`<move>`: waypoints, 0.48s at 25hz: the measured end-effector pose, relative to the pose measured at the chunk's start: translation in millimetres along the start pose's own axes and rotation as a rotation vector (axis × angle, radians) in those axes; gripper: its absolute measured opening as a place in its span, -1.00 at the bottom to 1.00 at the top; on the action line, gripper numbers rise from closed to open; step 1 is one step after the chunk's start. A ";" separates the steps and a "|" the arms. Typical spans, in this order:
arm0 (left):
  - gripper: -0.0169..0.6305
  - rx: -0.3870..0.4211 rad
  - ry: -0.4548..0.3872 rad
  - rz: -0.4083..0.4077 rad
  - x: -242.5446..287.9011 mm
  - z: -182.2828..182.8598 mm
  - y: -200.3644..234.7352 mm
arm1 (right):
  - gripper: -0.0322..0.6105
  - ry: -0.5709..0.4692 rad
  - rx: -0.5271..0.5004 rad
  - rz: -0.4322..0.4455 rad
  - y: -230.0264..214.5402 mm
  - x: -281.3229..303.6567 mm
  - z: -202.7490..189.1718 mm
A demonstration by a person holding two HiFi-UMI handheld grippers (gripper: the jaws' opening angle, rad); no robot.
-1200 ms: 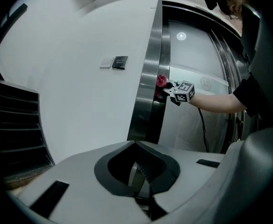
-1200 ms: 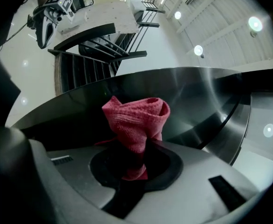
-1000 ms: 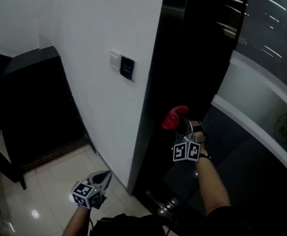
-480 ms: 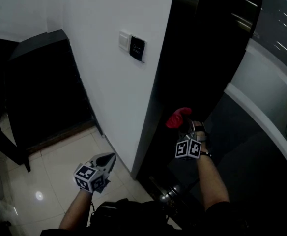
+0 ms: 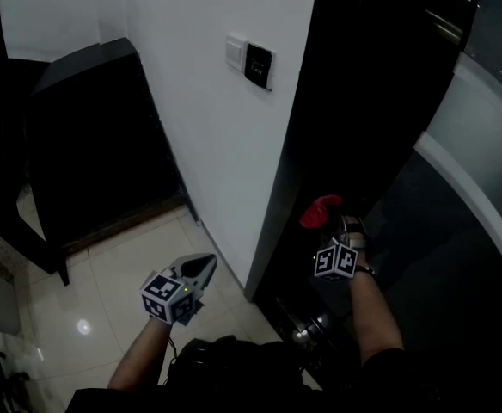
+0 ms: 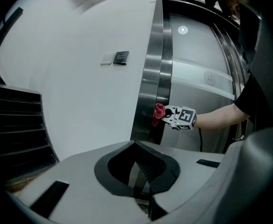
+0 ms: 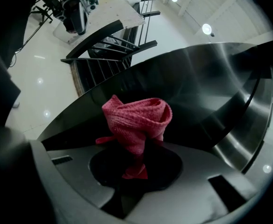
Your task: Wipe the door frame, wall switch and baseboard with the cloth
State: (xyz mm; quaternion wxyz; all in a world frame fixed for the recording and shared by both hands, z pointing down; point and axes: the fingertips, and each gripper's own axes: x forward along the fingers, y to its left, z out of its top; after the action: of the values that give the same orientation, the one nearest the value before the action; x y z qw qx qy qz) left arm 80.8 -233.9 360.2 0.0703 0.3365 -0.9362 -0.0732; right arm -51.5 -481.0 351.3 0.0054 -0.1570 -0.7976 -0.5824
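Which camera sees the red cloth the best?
The right gripper view. There the red cloth fills the middle, bunched up and pinched in the jaws, weave showing. In the head view the cloth is only a small red blob beside the dark door frame; in the left gripper view the cloth is tiny and far off.

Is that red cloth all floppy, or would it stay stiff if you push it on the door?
Probably floppy: the red cloth bunches in soft folds above where the right gripper pinches it. Its woven texture looks light and squashy, so it would likely flatten against the shiny door frame, not scrape it.
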 end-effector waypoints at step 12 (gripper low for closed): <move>-0.97 -0.007 0.025 0.041 -3.5 -11.5 -1.7 | -0.70 -0.008 0.020 0.047 34.1 7.1 -8.5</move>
State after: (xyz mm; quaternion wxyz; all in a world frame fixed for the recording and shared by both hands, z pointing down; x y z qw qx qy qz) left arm 86.6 -234.0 370.8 0.0846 0.3177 -0.9418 -0.0705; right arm -51.0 -477.9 387.0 0.0175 -0.1778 -0.7996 -0.5734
